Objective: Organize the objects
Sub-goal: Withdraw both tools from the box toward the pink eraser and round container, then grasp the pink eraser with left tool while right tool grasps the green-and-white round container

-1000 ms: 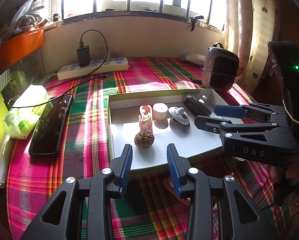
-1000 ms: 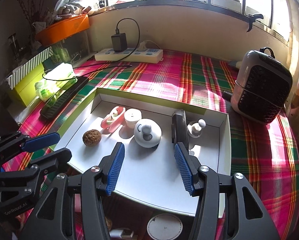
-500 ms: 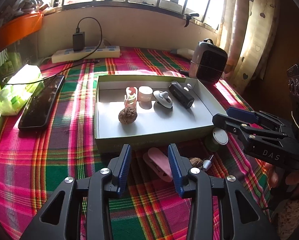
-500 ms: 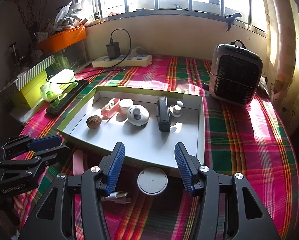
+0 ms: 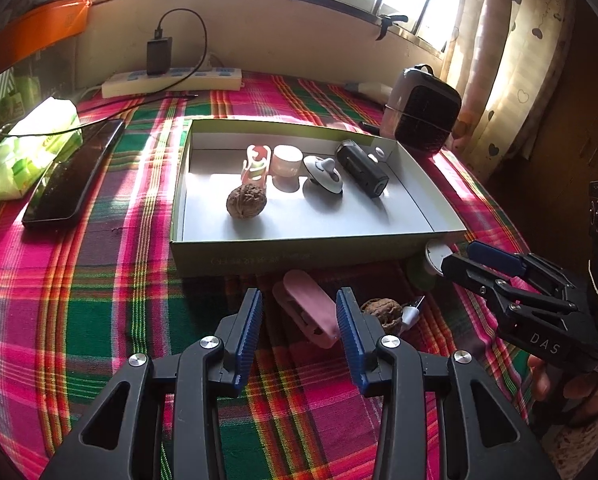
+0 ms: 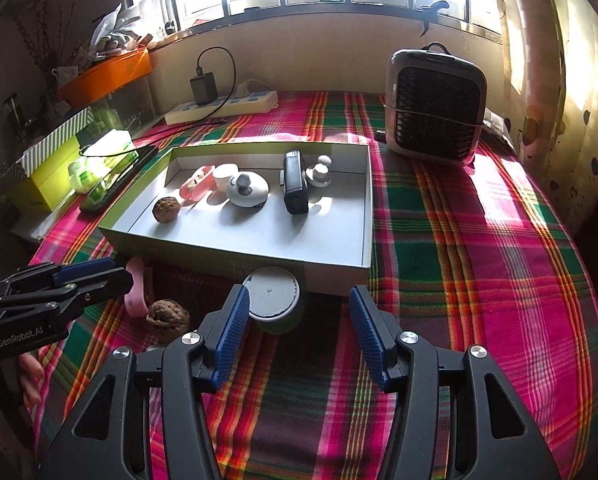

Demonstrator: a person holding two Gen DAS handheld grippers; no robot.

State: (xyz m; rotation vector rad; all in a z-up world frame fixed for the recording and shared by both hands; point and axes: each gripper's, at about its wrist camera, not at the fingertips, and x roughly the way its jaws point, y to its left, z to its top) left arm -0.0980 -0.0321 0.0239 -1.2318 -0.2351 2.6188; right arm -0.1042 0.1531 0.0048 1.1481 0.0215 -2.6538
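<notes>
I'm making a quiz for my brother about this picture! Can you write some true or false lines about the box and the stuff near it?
1. A walnut lies inside the box. True.
2. The pink clip on the cloth is inside the box. False: it lies outside, in front of the box's near wall.
3. The left hand-held gripper is squeezing the pink clip. False: it is open, and the clip lies between its fingers ungripped.
4. A second walnut lies on the plaid cloth outside the box. True.
5. The right hand-held gripper is open, with a round white-lidded jar just ahead. True.
</notes>
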